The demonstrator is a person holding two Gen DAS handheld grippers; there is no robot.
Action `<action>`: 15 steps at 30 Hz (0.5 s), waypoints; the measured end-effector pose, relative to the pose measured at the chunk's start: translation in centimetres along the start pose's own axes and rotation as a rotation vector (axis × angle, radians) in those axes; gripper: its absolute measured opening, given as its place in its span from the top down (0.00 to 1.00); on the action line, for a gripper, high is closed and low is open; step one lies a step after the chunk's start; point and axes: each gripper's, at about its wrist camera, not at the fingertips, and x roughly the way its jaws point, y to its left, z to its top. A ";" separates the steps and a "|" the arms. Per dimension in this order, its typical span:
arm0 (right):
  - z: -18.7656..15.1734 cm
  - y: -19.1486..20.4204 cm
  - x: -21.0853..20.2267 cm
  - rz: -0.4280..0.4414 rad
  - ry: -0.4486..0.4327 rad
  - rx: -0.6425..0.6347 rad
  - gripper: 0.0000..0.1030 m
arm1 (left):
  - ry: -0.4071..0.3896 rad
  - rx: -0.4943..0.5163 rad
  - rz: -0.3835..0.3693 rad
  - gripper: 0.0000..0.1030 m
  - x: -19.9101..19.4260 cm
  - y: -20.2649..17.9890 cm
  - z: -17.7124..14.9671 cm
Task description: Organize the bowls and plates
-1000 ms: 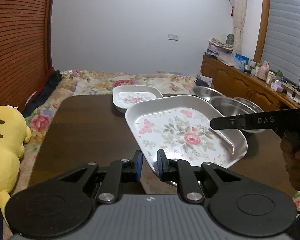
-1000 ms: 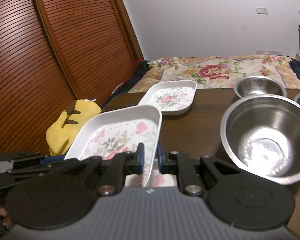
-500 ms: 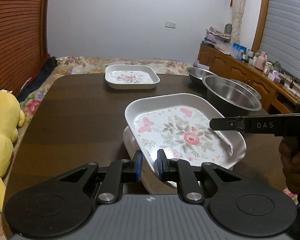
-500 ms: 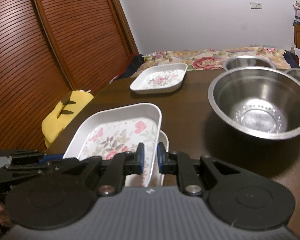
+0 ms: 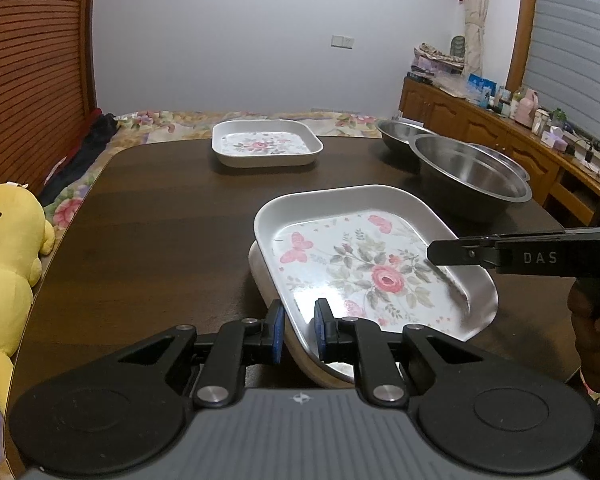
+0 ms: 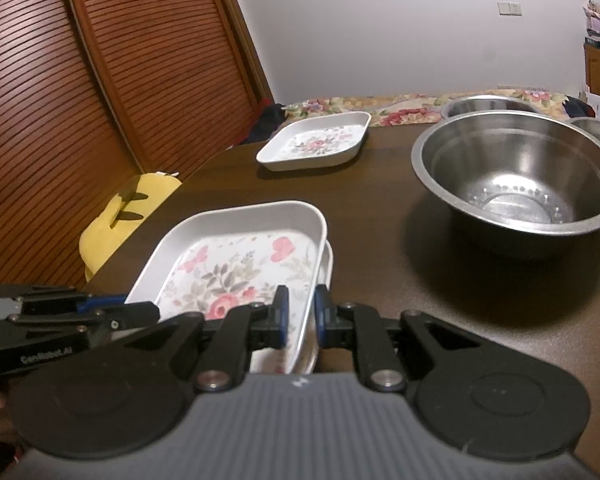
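Note:
A white square plate with a rose print (image 5: 364, 264) (image 6: 236, 260) hangs low over a second matching plate (image 5: 260, 276) (image 6: 327, 264), whose rim peeks out beneath it. My left gripper (image 5: 298, 326) is shut on the top plate's near rim. From the opposite side my right gripper (image 6: 299, 316) is shut on its other rim, and it shows in the left wrist view as a black arm (image 5: 460, 252) over the plate's right edge. A third floral plate (image 5: 266, 147) (image 6: 316, 145) rests at the far side of the table. Steel bowls (image 5: 470, 174) (image 6: 516, 176) stand on the right.
The dark wooden table (image 5: 160, 216) carries everything. A yellow plush toy (image 5: 8, 256) (image 6: 128, 216) sits off its left edge. Slatted wooden doors (image 6: 80, 92) stand on the left, a floral bedspread (image 5: 172, 122) lies beyond the table, and a cluttered wooden sideboard (image 5: 500, 128) runs along the right wall.
Both grippers have lowered the held plate toward the table. It now sits close over the second plate, whose rim has come into view beneath it.

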 end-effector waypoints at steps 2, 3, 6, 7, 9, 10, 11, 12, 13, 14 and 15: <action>0.0 0.2 0.1 -0.002 -0.003 -0.004 0.85 | -0.006 0.013 0.005 0.84 0.0 -0.3 0.0; 0.0 0.2 0.1 -0.003 -0.006 -0.005 0.85 | -0.008 0.019 0.007 0.84 0.1 -0.4 -0.1; -0.4 0.2 0.0 -0.005 -0.018 -0.008 0.85 | -0.015 0.030 0.012 0.83 0.1 -0.6 -0.3; -0.5 0.1 -0.1 -0.007 -0.021 -0.009 0.85 | -0.017 0.034 0.011 0.83 0.0 -0.7 -0.3; -0.8 0.1 -0.2 -0.016 -0.019 -0.007 0.85 | -0.019 0.036 0.013 0.83 0.1 -0.6 -0.3; -0.9 0.1 -0.2 -0.017 -0.016 -0.003 0.85 | -0.019 0.037 0.013 0.83 0.1 -0.6 -0.3; -1.0 0.1 -0.2 -0.017 -0.014 0.000 0.85 | -0.020 0.036 0.014 0.83 0.1 -0.6 -0.3; -1.1 0.1 -0.3 -0.014 -0.015 0.004 0.85 | -0.021 0.036 0.015 0.83 0.1 -0.6 -0.3; -1.3 0.1 -0.4 -0.011 -0.015 0.009 0.85 | -0.021 0.035 0.017 0.83 0.1 -0.5 -0.3; -1.4 0.2 -0.5 -0.010 -0.013 0.010 0.85 | -0.022 0.034 0.018 0.83 0.1 -0.5 -0.3; -1.5 0.3 -0.6 -0.010 -0.012 0.009 0.85 | -0.022 0.033 0.019 0.83 0.0 -0.4 -0.3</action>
